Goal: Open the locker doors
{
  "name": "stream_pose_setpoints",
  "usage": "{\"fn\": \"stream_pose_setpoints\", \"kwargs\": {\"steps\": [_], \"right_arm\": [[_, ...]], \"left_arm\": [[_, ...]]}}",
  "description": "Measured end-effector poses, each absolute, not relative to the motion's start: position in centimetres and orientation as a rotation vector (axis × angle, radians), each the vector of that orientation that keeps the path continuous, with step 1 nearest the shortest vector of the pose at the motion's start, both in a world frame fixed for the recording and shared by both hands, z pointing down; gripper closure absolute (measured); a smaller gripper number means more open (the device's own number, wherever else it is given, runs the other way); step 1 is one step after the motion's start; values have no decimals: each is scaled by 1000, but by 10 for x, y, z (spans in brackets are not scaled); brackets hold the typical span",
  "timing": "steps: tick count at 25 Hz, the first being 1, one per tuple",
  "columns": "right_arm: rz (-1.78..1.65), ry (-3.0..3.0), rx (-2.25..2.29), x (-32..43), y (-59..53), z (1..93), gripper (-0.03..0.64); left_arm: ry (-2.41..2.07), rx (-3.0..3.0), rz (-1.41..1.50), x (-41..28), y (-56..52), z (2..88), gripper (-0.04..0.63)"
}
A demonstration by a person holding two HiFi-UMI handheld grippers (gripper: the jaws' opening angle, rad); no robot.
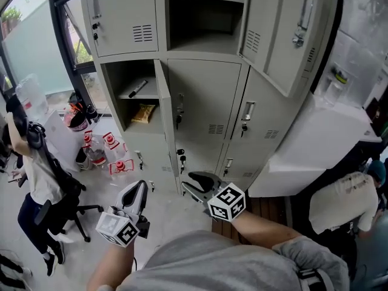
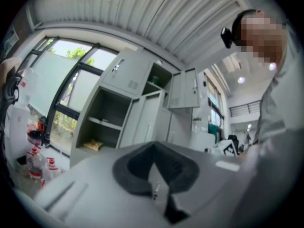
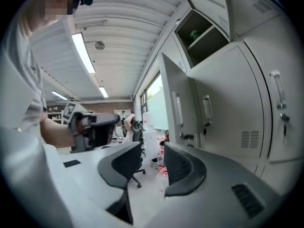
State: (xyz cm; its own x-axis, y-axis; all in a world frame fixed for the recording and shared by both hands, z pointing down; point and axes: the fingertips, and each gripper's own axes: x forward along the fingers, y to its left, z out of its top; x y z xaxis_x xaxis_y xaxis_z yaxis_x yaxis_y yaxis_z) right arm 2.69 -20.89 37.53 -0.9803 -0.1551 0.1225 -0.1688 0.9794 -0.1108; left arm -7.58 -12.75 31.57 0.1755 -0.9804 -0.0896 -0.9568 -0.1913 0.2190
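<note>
The grey lockers [image 1: 206,102] fill the far wall. The top middle compartment [image 1: 203,17] stands open, its door [image 1: 279,29] swung right. The middle left compartment [image 1: 136,96] is open too, its door [image 1: 163,111] edge-on. The centre door's handle [image 1: 179,111] and the door right of it [image 1: 260,117] are closed, as are the bottom doors. My right gripper [image 1: 189,183] [image 3: 152,148] is open and empty, low before the bottom row. My left gripper [image 1: 141,185] [image 2: 153,148] hangs to its left, jaws shut on nothing.
A person on an office chair [image 1: 36,168] is at the left by the window. Bottles and bags [image 1: 100,150] stand on the floor beside the lockers. A white cabinet [image 1: 315,144] adjoins the lockers on the right, with another person [image 1: 342,205] below it.
</note>
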Motion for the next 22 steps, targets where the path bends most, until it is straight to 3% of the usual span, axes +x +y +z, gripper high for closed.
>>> {"fn": "stream_pose_setpoints", "kwargs": {"steps": [5,12,22], "right_arm": [[377,-2908,248,76,-178,442,480],[327,-2899,320,98,-190,451,480],[362,-2752,426,58,-227,544,480]], "left_arm": [[-1747,2348,-256,-39,-134,366,594],[-1688,2353,-269,-17,-145,387,591],[-1707,2244,-178,-63,-153,465,591]]}}
